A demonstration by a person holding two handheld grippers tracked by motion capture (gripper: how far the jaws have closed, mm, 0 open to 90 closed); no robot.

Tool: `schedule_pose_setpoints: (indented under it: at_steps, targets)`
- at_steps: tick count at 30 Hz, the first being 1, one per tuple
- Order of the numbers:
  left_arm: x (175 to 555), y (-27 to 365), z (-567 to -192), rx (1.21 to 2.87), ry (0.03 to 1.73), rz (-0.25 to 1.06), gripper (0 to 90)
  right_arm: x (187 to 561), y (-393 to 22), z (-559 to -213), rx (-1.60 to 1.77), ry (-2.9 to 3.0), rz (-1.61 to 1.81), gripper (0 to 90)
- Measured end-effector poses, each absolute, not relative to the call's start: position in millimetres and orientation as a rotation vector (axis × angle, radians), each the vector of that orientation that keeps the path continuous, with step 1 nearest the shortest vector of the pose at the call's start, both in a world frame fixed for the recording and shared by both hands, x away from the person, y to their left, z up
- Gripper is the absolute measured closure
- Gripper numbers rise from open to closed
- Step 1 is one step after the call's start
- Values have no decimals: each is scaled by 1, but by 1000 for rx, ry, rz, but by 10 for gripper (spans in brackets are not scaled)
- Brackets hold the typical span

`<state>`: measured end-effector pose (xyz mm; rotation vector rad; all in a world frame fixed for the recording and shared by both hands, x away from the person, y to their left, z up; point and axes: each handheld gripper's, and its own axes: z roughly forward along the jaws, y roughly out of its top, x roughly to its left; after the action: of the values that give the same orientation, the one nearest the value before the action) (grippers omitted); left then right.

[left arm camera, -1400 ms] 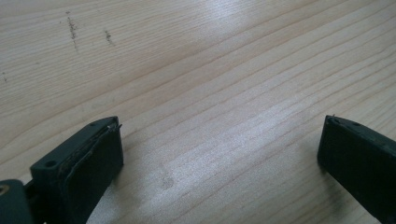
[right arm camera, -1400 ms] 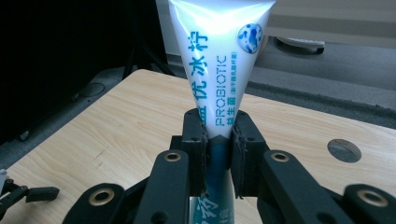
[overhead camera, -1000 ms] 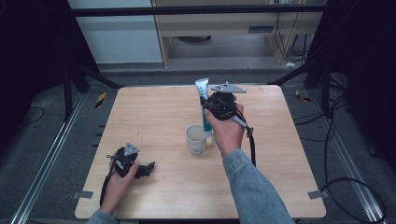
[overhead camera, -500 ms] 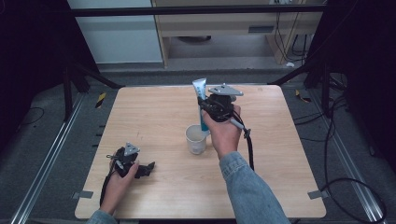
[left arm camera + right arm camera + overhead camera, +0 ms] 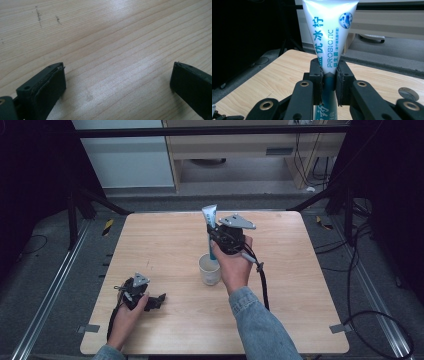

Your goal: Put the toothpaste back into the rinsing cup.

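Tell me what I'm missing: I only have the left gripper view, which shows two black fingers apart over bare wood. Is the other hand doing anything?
Observer: Yes. The right gripper is shut on a white and teal toothpaste tube, held upright with its flat crimped end on top.
Operator: Where is that over the table?
Observer: In the high view the tube's lower end is just above a small white cup near the middle of the light wooden table.
Operator: And the left gripper itself?
Observer: The left gripper rests on the table near its front left corner, well away from the cup.
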<state>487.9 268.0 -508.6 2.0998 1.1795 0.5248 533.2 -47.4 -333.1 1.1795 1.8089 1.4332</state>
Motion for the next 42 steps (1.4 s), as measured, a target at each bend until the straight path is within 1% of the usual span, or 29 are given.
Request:
schedule_pose_setpoints:
  at_steps: [15, 42]
  targets:
    - [488, 268, -509, 2098, 1183, 522, 0, 530, -39, -352, 1144, 1785, 1470, 780]
    - [488, 268, -509, 2102, 1181, 522, 0, 522, -43, -376, 1103, 1744, 1514, 778]
